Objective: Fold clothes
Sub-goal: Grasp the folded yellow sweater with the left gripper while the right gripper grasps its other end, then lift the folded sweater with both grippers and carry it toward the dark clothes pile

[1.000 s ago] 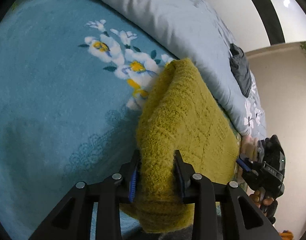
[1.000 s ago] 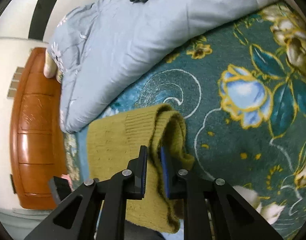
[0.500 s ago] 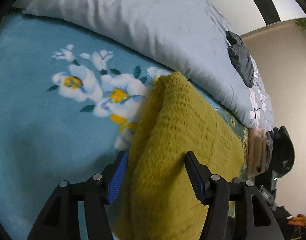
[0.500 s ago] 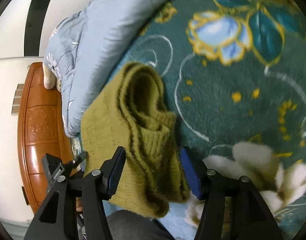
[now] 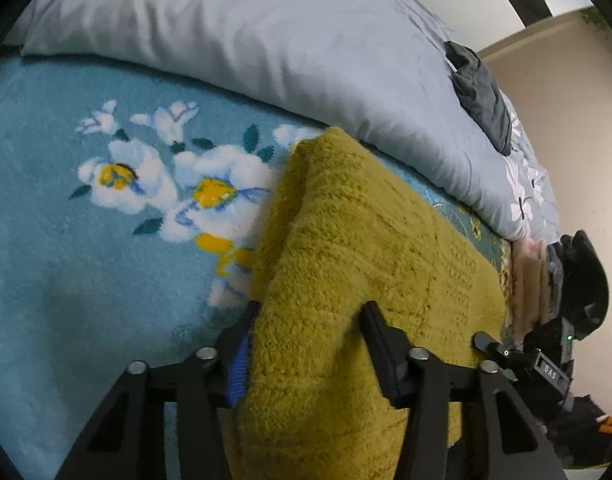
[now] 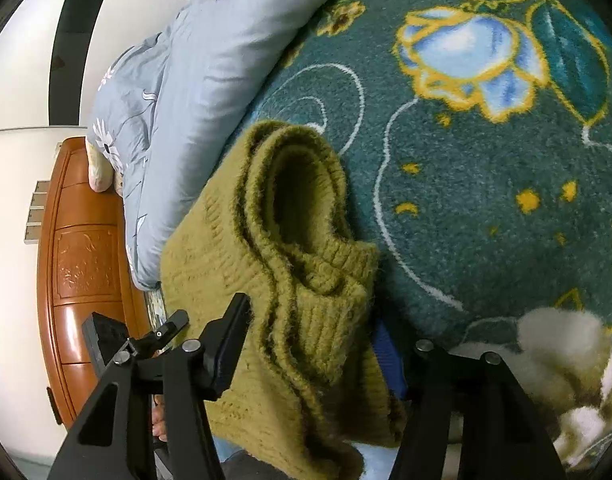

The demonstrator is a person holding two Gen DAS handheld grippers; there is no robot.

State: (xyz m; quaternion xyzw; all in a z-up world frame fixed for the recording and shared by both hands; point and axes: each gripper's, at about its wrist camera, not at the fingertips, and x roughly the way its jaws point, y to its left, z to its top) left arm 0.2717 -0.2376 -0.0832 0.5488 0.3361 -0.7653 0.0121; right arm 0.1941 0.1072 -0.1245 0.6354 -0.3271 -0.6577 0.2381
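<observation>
Legible text, one item: you can make out small pale letters, roughly "DAS" though blurred and seen at an angle, on the black body of the right gripper [image 5: 546, 368], which appears in your left wrist view to the right of the left gripper's fingers. The exact reading is uncertain.

No other item under your grippers carries readable text, numbers, brands or signs in either wrist view.
</observation>
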